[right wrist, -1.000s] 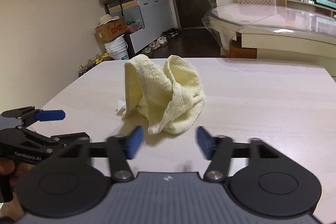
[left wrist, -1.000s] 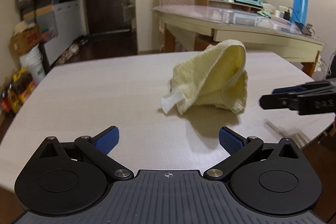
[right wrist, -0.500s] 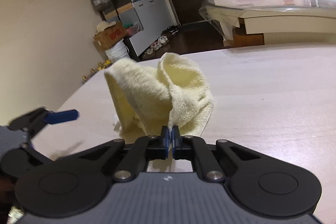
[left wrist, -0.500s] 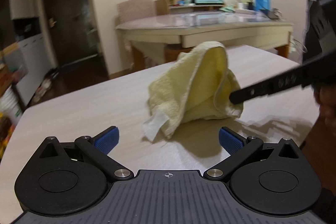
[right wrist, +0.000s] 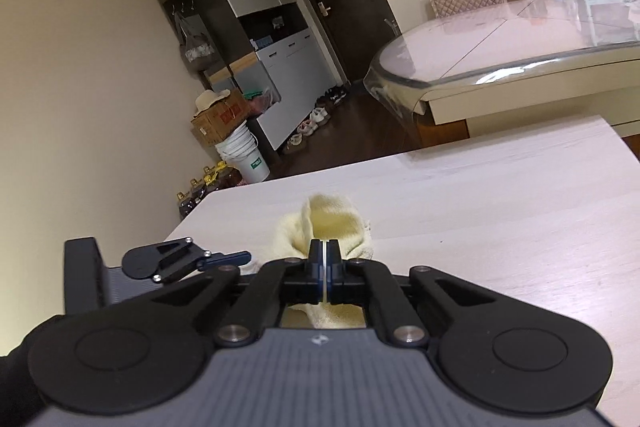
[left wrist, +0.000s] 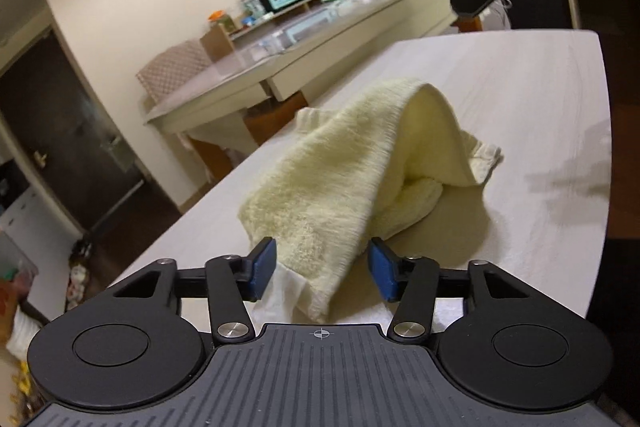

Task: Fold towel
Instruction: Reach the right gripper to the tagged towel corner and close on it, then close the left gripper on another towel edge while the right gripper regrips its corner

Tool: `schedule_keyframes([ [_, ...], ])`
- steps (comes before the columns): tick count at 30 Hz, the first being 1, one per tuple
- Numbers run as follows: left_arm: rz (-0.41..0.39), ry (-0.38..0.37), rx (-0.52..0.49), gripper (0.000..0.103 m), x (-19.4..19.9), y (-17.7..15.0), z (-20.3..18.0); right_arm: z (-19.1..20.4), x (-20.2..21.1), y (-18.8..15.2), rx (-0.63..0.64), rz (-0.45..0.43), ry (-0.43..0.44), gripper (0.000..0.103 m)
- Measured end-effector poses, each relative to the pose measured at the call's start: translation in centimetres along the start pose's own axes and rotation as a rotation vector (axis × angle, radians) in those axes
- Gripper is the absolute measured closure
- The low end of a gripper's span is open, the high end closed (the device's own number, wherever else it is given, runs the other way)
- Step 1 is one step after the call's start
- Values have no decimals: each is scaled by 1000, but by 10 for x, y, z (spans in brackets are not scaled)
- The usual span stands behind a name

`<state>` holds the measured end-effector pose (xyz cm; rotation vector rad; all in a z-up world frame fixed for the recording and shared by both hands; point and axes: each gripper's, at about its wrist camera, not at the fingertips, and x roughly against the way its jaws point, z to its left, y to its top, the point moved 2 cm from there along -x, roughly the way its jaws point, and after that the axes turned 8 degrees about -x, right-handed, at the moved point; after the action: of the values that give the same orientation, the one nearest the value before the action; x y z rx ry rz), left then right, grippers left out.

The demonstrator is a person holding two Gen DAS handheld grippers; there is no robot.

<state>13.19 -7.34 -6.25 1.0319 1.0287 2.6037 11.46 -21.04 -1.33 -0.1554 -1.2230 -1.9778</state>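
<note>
Yellow towel [left wrist: 352, 163] (crumpled) pinched in right claw [right wrist: 325, 267].

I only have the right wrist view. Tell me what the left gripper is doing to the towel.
Observer: The left gripper straddles the near end of the towel. Its jaws have just been closing, with cloth between them but not yet pinched.
Operator: Report what lies beside those jaws.
Observer: A white label pokes out from under the towel, next to the jaw on that view's left.
Operator: Check my right gripper for cloth.
Observer: In the left wrist view, the right gripper is raised clear of the towel, with no cloth hanging from it.
</note>
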Motion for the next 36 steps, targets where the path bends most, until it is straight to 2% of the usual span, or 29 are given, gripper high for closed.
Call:
schedule_keyframes([
  [1,7,-12,-5,90,-2,-1,0,-2,-1,0,15,5,-24,101],
  [2,15,-23,-4,94,-3,-2,1,-3,-3,-1,23,11,-33,100],
  [3,20,-37,4,96,-4,-3,3,-5,-7,-4,42,29,-54,95],
  [4,19,-43,11,98,-4,-5,5,-7,-13,-8,63,50,-76,87],
  [5,16,-47,24,98,-3,-7,7,-7,-17,-11,82,63,-90,83],
  [7,14,-61,61,99,0,-8,15,-7,-24,-18,119,87,-114,80],
  [9,2,-81,106,100,3,-8,25,-10,-35,-25,120,118,-96,78],
  [10,-3,-85,118,100,3,-5,30,-11,-37,-27,121,122,-91,73],
  [13,-3,-66,110,100,7,-1,38,-14,-58,-30,119,135,-80,67],
  [23,22,-33,131,100,20,-14,49,-5,-102,-39,274,202,-67,70],
  [26,26,-34,138,100,19,-18,51,-1,-103,-43,313,216,-70,79],
  [27,27,-33,138,100,18,-19,51,0,-103,-43,323,219,-75,97],
  [29,26,-29,133,100,17,-20,52,1,-101,-43,342,222,-85,99],
  [32,23,-32,129,101,15,-21,53,-1,-87,-37,309,207,-59,100],
  [36,6,-36,112,101,13,-18,56,-11,-59,-10,131,160,56,101],
])
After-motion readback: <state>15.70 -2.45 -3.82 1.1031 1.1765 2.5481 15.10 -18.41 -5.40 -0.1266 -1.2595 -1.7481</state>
